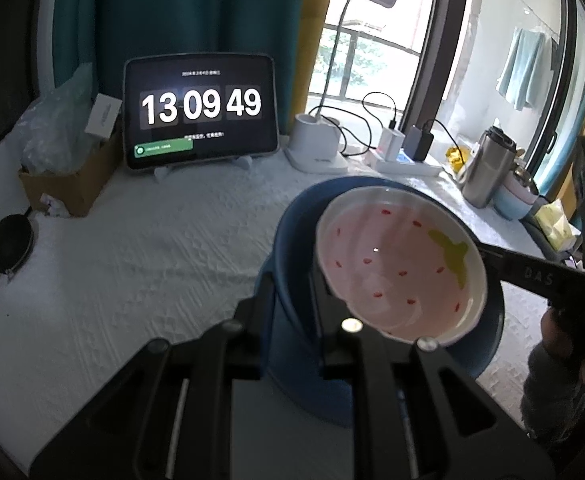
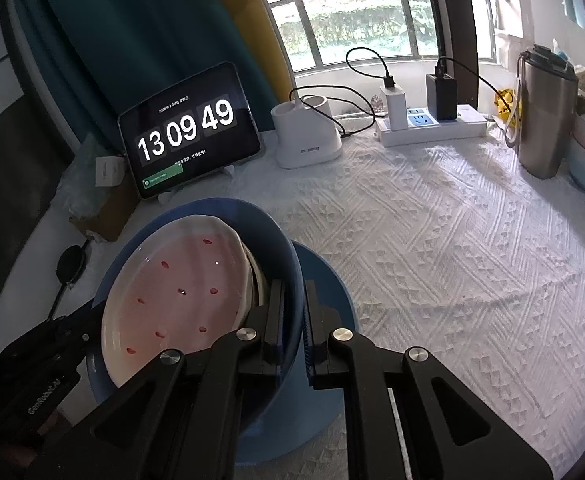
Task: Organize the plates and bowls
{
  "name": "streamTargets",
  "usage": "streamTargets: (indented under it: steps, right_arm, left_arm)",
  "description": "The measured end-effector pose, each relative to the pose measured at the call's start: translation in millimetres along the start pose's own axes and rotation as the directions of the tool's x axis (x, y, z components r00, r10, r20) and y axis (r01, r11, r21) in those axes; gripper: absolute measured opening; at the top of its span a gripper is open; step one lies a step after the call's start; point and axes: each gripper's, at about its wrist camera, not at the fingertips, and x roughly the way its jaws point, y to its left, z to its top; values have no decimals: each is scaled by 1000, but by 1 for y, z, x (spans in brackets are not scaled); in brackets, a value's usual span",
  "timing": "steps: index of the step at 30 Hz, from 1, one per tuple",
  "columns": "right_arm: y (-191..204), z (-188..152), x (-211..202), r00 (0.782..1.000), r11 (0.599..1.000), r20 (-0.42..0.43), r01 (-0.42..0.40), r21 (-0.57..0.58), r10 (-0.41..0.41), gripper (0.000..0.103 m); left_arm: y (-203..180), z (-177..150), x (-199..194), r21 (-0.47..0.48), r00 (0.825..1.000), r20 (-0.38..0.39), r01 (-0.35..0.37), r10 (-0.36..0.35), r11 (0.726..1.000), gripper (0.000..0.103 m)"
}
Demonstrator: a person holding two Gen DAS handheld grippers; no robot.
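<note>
A: What is sitting on the bench (image 2: pixel 452 260), starting from the biggest thing?

B: A white textured cloth is covering it, and near its left part a blue plate (image 2: pixel 332 320) is lying flat. Above it a blue bowl (image 2: pixel 280 240) is tilting, its opening facing toward the left tongs' side. Inside that bowl a pink strawberry dish (image 2: pixel 180 292) is leaning, an oval whose long axis is running from near-left to far-right in the right wrist view.

A: And the tongs?

B: The right tongs (image 2: pixel 294 312) are clamping on the blue bowl's rim, one finger inside and one outside. The left tongs (image 1: pixel 292 304) are gripping the same bowl's wall on the opposite side (their tips are partly hiding behind the bowl).

A: Anything hard to make out?

B: The dish is covering the bowl's bottom, and a pale edge is showing behind it that I cannot identify. The plate is mostly hiding beneath the bowl.

A: Behind them?

B: A tablet (image 2: pixel 188 132) is displaying a clock, and a steel tumbler (image 2: pixel 544 116) is standing upright at the far right.
</note>
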Motion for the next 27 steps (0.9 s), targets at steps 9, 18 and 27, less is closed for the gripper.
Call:
streamTargets:
  steps: [9,18,27]
  right_arm:
    - [-3,-2,-3,1000,1000,-5,22,-2,-22,15]
    - [-10,-5,-7,998,998,1,69,4,-69,36]
    - [-13,-9,-12,996,996,-8,90,6,-90,40]
  left_arm:
    - [-5,0,-1,37,999,10,-45,44,998,19]
    - [-10,-2,-10,27,997,27,-75,74,997,23]
    - [-10,-4,-18,23,995,32,-97,97,995,37]
